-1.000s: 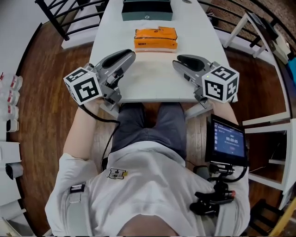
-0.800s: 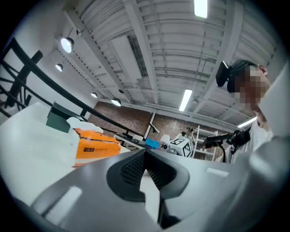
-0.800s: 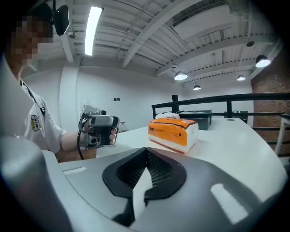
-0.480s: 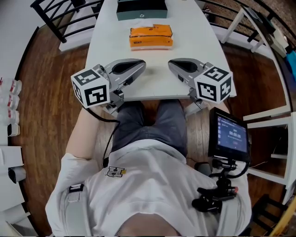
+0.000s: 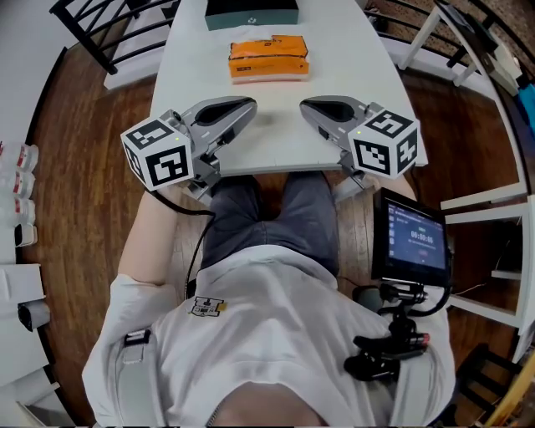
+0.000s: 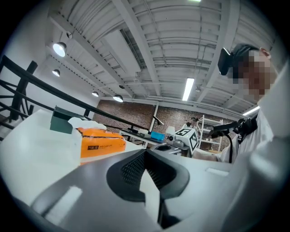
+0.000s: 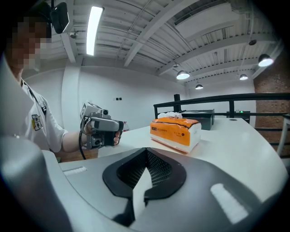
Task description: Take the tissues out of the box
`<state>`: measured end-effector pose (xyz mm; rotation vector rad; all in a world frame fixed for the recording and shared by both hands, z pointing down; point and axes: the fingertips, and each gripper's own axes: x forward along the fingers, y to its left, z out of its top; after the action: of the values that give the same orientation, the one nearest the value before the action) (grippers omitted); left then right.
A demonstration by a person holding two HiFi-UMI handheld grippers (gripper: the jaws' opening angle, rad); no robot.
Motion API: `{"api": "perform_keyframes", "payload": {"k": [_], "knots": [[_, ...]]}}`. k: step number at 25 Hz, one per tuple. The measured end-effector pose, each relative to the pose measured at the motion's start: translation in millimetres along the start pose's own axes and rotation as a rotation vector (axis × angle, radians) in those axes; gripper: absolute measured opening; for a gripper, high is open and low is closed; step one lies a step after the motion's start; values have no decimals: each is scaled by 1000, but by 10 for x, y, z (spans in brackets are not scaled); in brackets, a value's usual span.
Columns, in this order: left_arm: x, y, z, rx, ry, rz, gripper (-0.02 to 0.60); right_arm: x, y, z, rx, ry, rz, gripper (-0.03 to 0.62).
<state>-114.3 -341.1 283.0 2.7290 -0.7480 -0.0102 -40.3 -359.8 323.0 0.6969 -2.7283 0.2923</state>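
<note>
A white table (image 5: pixel 276 125) stands on a dark wooden floor (image 5: pixel 84 125) — a black railing (image 7: pixel 226 97) runs behind it. Far off is a brick wall (image 6: pixel 136 115) — ceiling lamps (image 6: pixel 59 49) are lit.

Bare white table (image 5: pixel 276 134) lay open from the near edge up to the orange tissue pack (image 5: pixel 268 58), with free strips along both its sides. Just beyond the pack, a dark green box (image 5: pixel 252 12) closed off the far end.
</note>
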Motion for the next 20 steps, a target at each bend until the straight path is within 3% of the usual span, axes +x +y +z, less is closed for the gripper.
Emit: {"api": "perform_keyframes", "payload": {"k": [6,20], "knots": [[24,95,-100,-4,-5,8,0,45,-51,-80,-2,-6,-6,0],[-57,67,56,-25,-12,12,0,32,43,21,-7,4,3,0]]}}
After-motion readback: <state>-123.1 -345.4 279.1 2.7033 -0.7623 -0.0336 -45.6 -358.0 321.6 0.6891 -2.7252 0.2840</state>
